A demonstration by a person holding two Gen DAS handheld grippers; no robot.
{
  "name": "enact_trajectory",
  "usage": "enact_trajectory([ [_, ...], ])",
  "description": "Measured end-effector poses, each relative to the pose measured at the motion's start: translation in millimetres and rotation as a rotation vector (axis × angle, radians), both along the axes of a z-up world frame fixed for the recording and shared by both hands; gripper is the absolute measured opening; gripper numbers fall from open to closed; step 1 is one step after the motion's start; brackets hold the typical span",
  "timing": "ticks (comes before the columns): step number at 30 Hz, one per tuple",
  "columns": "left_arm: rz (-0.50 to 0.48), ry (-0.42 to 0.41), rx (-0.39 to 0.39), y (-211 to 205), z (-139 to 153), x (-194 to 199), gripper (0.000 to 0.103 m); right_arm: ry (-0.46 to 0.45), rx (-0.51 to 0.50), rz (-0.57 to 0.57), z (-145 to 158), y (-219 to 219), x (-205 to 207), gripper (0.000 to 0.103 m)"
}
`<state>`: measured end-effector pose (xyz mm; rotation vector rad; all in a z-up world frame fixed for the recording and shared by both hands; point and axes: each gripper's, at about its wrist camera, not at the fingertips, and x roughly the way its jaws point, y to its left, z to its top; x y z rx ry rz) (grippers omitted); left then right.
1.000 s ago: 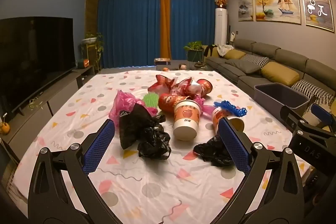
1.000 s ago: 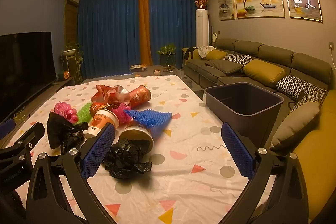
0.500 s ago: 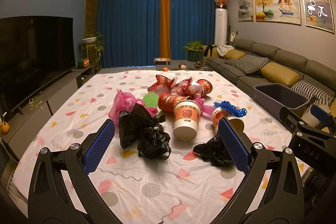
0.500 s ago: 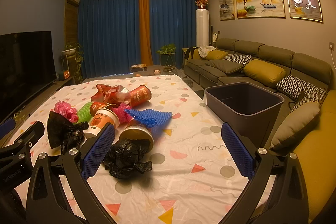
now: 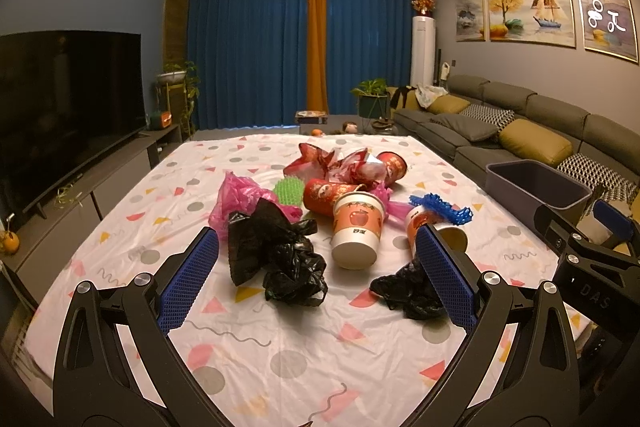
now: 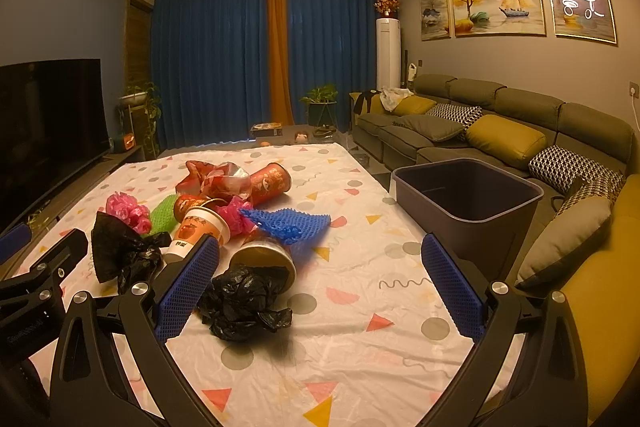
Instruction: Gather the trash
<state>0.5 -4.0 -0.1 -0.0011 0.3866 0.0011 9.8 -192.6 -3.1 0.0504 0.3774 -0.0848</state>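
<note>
Both wrist views look low across the table [image 5: 304, 359] at the same trash pile [image 6: 224, 211].

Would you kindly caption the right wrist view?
Open right gripper faces crumpled black bag beside an empty grey bin.

The left gripper [image 5: 318, 279] hovers, jaws wide (nothing held), over a crumpled black plastic bag [image 5: 276, 255] beside an overturned apple-print paper cup [image 5: 357, 229].
</note>
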Motion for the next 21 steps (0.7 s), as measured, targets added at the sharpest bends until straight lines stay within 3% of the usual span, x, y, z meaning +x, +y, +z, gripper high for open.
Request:
enact_trajectory([
  [21,0.000,-0.007,-0.016,2.4,3.0,1.7,0.097,-0.013,0.005,0.003,4.2,-3.8,2.0,0.098],
])
